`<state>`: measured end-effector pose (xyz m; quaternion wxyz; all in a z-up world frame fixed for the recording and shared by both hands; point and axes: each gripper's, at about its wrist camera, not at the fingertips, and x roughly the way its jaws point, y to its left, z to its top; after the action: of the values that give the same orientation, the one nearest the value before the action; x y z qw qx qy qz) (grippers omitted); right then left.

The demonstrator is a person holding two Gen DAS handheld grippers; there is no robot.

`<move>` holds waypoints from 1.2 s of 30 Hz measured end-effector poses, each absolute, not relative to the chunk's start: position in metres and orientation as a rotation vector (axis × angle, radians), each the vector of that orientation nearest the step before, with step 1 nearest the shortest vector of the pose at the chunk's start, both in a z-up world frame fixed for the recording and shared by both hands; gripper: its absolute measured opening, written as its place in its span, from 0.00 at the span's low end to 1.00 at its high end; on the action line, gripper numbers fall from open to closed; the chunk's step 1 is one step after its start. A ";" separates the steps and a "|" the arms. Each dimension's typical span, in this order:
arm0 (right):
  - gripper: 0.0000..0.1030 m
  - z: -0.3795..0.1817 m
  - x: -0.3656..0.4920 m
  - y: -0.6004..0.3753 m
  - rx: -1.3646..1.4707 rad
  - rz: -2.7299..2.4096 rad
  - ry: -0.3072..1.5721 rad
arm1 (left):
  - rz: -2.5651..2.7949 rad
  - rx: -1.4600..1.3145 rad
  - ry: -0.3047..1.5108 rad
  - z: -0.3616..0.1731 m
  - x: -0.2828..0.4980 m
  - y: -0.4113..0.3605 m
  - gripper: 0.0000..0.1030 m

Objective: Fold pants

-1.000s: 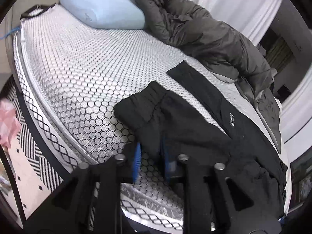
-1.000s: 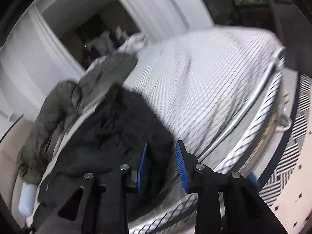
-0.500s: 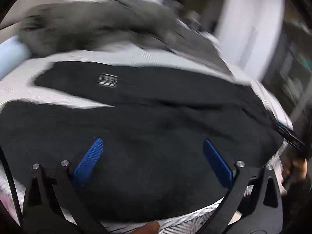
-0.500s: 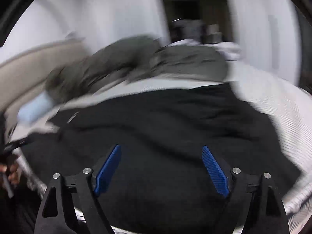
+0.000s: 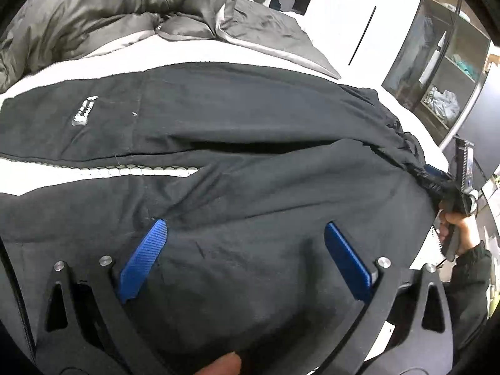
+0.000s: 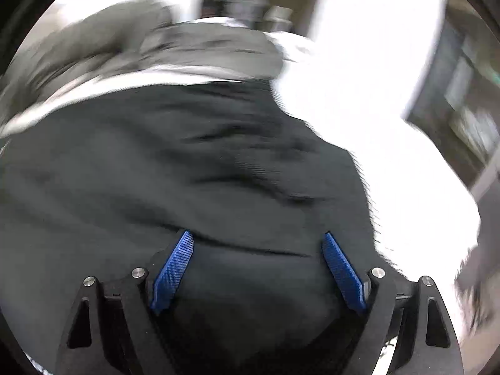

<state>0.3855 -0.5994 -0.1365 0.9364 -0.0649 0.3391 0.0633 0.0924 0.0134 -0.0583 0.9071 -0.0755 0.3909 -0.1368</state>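
Pants (image 5: 250, 162) lie spread flat – both the left gripper (image 5: 247, 250) and right gripper (image 6: 259, 265) hover gaping, empty, so each should pinch an edge squarely before folding.

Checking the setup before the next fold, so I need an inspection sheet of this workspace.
Surface: white bed, honeycomb mattress showing between the legs.
Job's things: black pants spread flat, legs apart, waistband at right.
Clutter: grey duvet bunched behind.
Grippers: left tool open over the pants, jaws just opened, gripping nothing; right tool likewise, view blurred.
Cables: nothing seen.
Surroundings: open shelving, white wall.
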 end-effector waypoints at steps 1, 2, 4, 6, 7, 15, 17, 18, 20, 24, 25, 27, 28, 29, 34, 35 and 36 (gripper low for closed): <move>0.83 -0.135 0.387 -0.605 -0.091 0.146 0.691 | -0.267 -0.125 0.801 -0.058 0.092 0.013 0.98; 0.83 -0.133 0.387 -0.603 -0.085 0.147 0.681 | -0.251 -0.092 0.793 -0.057 0.090 0.010 0.98; 0.83 -0.127 0.379 -0.589 -0.131 0.145 0.646 | -0.240 -0.042 0.755 -0.053 0.088 0.000 0.99; 0.83 -0.120 0.367 -0.571 -0.131 0.230 0.614 | -0.282 -0.011 0.723 -0.047 0.082 -0.014 0.99; 0.83 -0.116 0.362 -0.567 -0.106 0.306 0.603 | -0.310 0.013 0.725 -0.045 0.084 -0.025 0.99; 0.82 -0.129 0.380 -0.426 -0.111 0.676 0.754 | -0.262 -0.038 0.934 -0.059 0.153 -0.047 0.99; 0.80 -0.134 0.388 -0.413 -0.228 0.586 0.742 | -0.208 -0.079 0.953 -0.061 0.162 -0.033 0.99; 0.80 -0.136 0.390 -0.412 -0.286 0.509 0.715 | -0.171 -0.087 0.951 -0.062 0.163 -0.024 0.99; 0.80 -0.136 0.396 -0.428 -0.305 0.395 0.691 | -0.127 -0.116 0.942 -0.063 0.163 -0.005 0.99; 0.80 -0.136 0.416 -0.480 -0.213 0.179 0.673 | -0.136 -0.146 0.895 -0.055 0.147 0.011 0.99; 0.80 -0.135 0.413 -0.485 -0.158 0.209 0.679 | -0.145 -0.137 0.877 -0.050 0.139 0.012 0.99; 0.80 -0.129 0.405 -0.485 -0.136 0.228 0.664 | -0.182 -0.141 0.836 -0.042 0.119 0.014 0.99; 0.80 -0.124 0.394 -0.477 -0.149 0.286 0.648 | -0.211 -0.139 0.812 -0.036 0.106 0.011 0.99; 0.80 -0.120 0.380 -0.465 -0.167 0.361 0.625 | -0.230 -0.130 0.801 -0.035 0.099 0.009 0.99; 0.80 -0.128 0.324 -0.422 -0.284 0.704 0.608 | -0.206 -0.010 0.842 -0.055 0.088 -0.001 0.99; 0.80 -0.133 0.321 -0.419 -0.326 0.726 0.615 | -0.208 -0.026 0.841 -0.057 0.085 0.005 0.99; 0.80 -0.137 0.318 -0.415 -0.379 0.704 0.599 | -0.232 -0.060 0.838 -0.056 0.081 0.013 0.99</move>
<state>0.3183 -0.4154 -0.1367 0.8779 -0.1815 0.2871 0.3376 0.0807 0.0128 -0.0563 0.9066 -0.0290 0.4058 -0.1124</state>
